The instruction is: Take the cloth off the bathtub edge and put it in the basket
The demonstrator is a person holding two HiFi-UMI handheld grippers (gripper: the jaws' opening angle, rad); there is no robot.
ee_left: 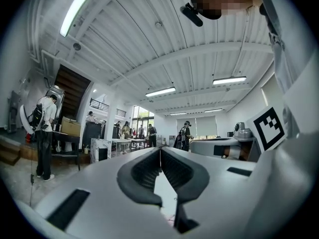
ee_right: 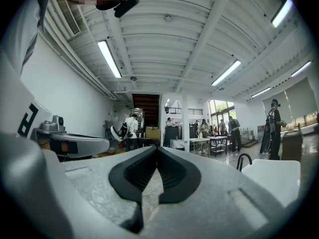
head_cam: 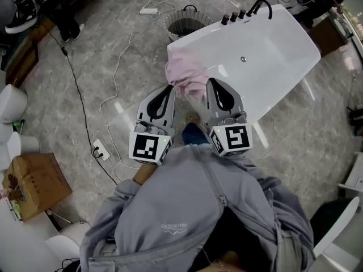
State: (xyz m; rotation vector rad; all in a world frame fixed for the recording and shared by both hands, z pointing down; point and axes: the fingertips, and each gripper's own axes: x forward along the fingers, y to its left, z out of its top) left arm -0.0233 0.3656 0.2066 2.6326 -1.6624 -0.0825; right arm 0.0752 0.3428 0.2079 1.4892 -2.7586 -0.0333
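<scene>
A pink cloth (head_cam: 185, 77) hangs over the near left edge of the white bathtub (head_cam: 266, 50), partly inside it and partly down its outer side. Beyond the tub's left end stands a round wire basket (head_cam: 186, 22) on the floor. My left gripper (head_cam: 169, 88) is shut and empty, its tip just below the cloth's lower left. The right gripper (head_cam: 211, 82) is also shut and empty, its tip at the cloth's lower right by the tub edge. Both gripper views look level across the room: left gripper (ee_left: 160, 151), right gripper (ee_right: 158, 151), with the bathtub's rim (ee_right: 271, 176) at right.
A black cable and a power strip (head_cam: 101, 150) lie on the marble floor to the left. A cardboard box (head_cam: 34, 183) sits at far left. Black taps (head_cam: 244, 11) stand on the tub's far end. People stand by tables far across the hall (ee_left: 147, 131).
</scene>
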